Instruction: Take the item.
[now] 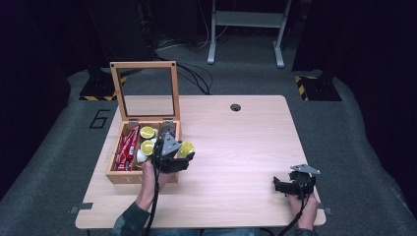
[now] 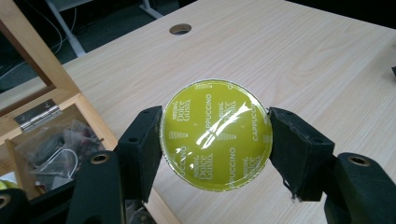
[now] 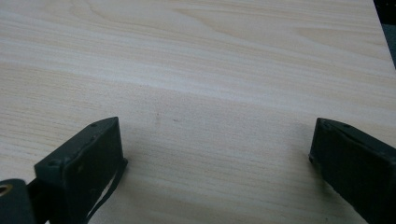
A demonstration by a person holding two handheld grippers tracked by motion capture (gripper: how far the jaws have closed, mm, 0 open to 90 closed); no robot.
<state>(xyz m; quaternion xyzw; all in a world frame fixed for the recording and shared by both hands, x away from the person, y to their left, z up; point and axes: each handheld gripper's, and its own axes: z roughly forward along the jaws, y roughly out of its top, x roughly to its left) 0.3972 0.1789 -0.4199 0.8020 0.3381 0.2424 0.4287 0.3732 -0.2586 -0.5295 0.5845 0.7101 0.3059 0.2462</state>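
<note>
Holding a yellow-green Dolce Gusto cappuccino capsule (image 2: 216, 135) in my left gripper (image 2: 215, 140), I have the fingers (image 2: 140, 149) clamped on its rim from both sides, foil lid facing the gripper's camera. In the high view that capsule (image 1: 186, 149) sits just past the right wall of the wooden tea box (image 1: 119, 177), lifted off the light wood surface (image 1: 236, 147) rather than resting on it.

I judge the pick as done and the carry as underway: the capsule is out of its compartment and clear of the box. Setting it down is still ahead of me, and where exactly I cannot tell from here.

More of the job seems left in the box. Two other yellow-lidded capsules (image 1: 147, 140) lie in the middle compartment with a white one just beside them, red sachets (image 1: 127, 147) fill the left compartment, and the glass-paned lid (image 1: 145, 91) stands upright at the back.

My right gripper (image 1: 293, 186) rests near the surface's right front corner, well apart from all this, its fingers (image 3: 88, 163) spread wide with nothing but bare wood between them.
</note>
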